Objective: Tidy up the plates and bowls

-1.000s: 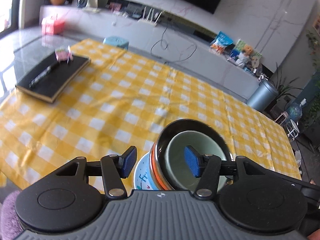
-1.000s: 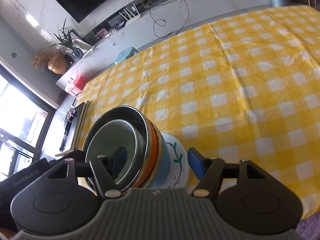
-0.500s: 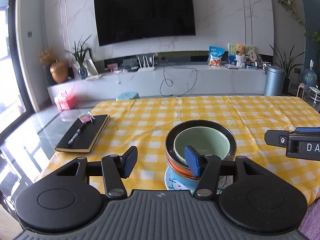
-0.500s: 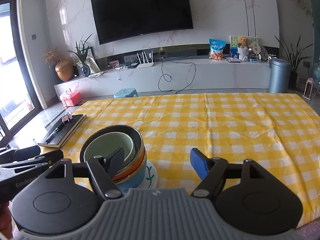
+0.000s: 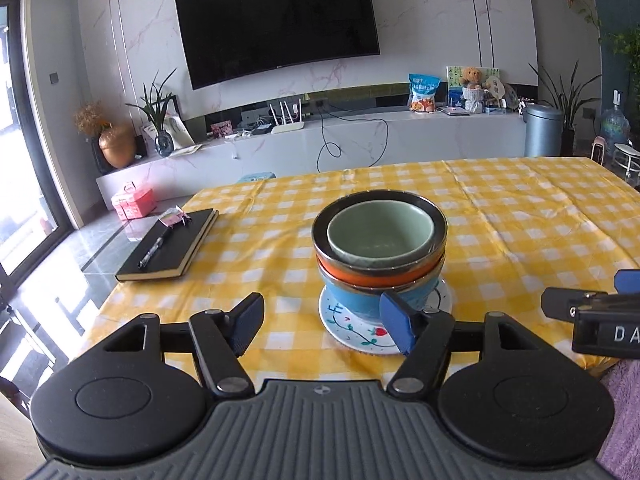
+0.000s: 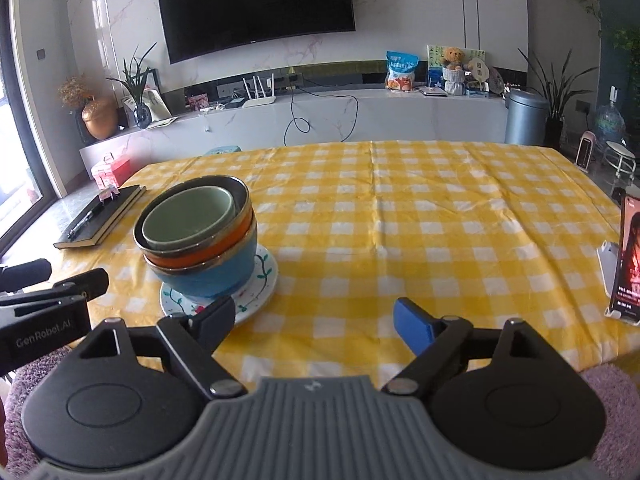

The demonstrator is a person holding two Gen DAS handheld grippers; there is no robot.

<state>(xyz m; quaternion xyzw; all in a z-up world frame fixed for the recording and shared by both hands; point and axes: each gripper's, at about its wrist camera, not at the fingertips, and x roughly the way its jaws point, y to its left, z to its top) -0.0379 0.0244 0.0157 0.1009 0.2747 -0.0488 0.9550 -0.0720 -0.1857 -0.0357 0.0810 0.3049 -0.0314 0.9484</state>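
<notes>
Bowls (image 5: 379, 248) stacked on a plate (image 5: 362, 340); checked cloth (image 5: 520, 216) beneath.
Your left gripper (image 5: 322, 326) and right gripper (image 6: 314, 324) are opening; both empty.

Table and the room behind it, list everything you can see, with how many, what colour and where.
bowls: four nested, green in dark in orange in blue, on the plate
plate: one, white with painted vines, near table edge
tablecloth: one, yellow and white check, over table
notebook: one, black, table's left, pen on top
phone: one, lit screen, propped at table's right
television: one, black, on wall
bin: one, grey, right of the white counter
left tool: black, blue pads, opening, nothing between
right tool: same, opening, nothing between
</notes>
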